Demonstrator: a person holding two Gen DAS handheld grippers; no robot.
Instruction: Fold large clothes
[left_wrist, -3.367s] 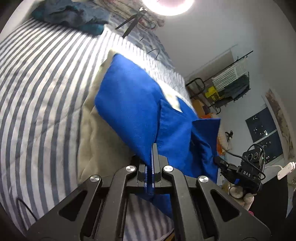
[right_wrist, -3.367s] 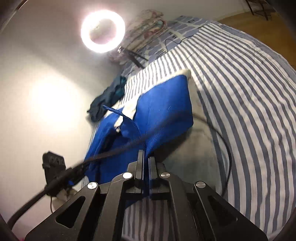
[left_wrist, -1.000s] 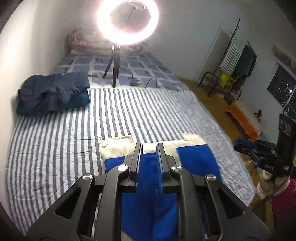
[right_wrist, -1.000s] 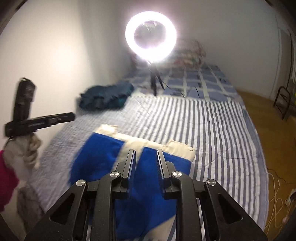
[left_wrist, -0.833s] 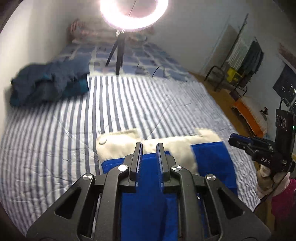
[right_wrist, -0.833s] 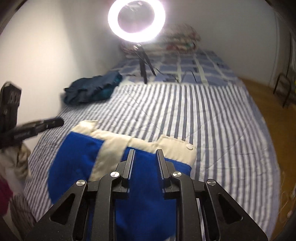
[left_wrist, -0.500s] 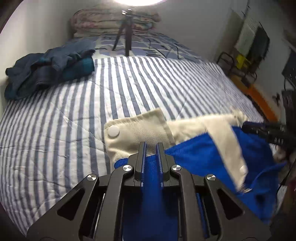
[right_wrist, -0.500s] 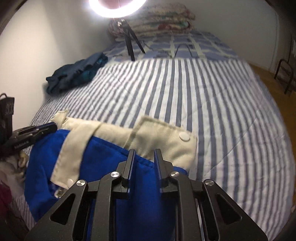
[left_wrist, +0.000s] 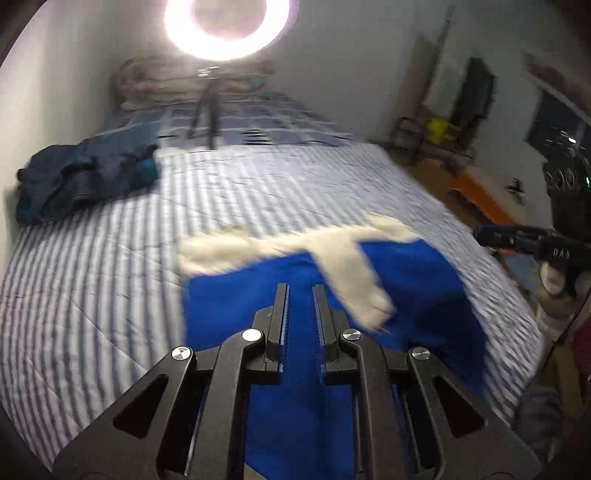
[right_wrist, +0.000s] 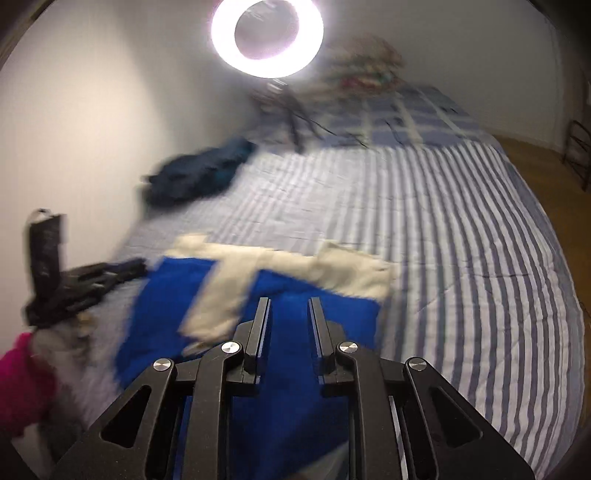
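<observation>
Both views motion-blurred. Blue garment (left_wrist: 417, 295) with cream trim lies on striped bed (left_wrist: 110, 280), near edge cut off. Left hand-held gripper (left_wrist: 300, 291) and right hand-held gripper (right_wrist: 289, 306): jaws parted, nothing gripped, above fabric.

A wide bed (left_wrist: 110, 295) carries everything, covered with a quilted spread of blue and white stripes (right_wrist: 461, 258). On its near part lies a bright blue cloth garment with cream-white fabric bands (left_wrist: 424, 280), spread flat (the bands run along its far edge and down its middle). Well apart, by the wall, sits a crumpled heap of dark navy and teal clothes (left_wrist: 85, 177). Farther back a black tripod (left_wrist: 207, 114) stands on a blue checked cover (right_wrist: 417, 118), with what may be folded quilts (right_wrist: 365, 62) piled behind, blurred.
</observation>
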